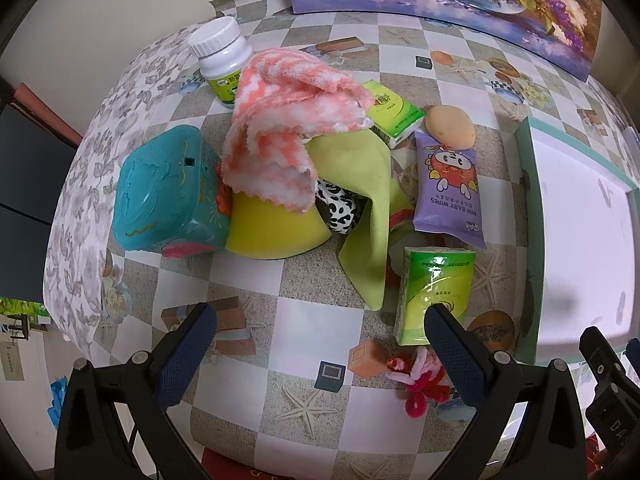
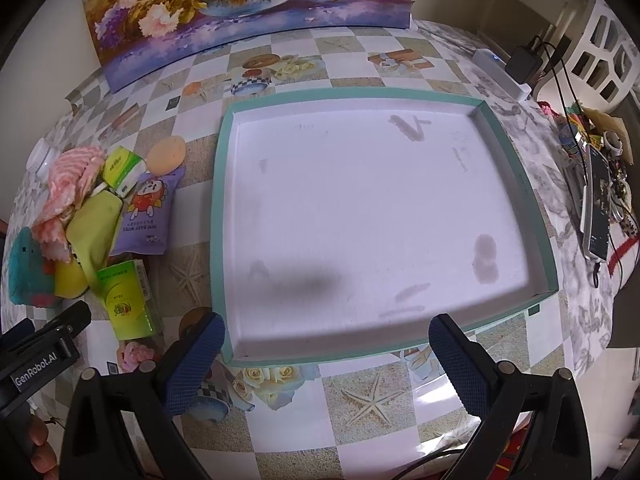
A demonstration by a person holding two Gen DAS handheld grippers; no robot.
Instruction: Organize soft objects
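On the checkered tablecloth point(image 1: 256, 280), the heap of soft things sits to the left of the tray. Leftmost is a teal plastic toy point(image 1: 160, 192), touching a yellow sponge point(image 1: 272, 232). Behind them stands a white pill bottle point(image 1: 222, 60). A pink-and-white fluffy cloth point(image 1: 280, 120) drapes over the heap, above a green cloth point(image 1: 360, 200) and a black-and-white spotted item point(image 1: 340, 208). Further right lie a green tissue pack point(image 1: 394, 114), a beige oval sponge point(image 1: 450, 126), a purple pack of baby wipes point(image 1: 448, 188) and a second green tissue pack point(image 1: 434, 292), with a red-and-pink pipe-cleaner flower point(image 1: 420, 380) near the table's front edge.

The left gripper point(image 1: 320, 328) hovers before the heap, jaws wide, holding nothing. The teal-rimmed white tray point(image 2: 224, 208) lies at right; the right gripper point(image 2: 326, 340) hangs over its near edge, jaws spread wide and empty. A floral painting point(image 2: 240, 8) leans at the back.
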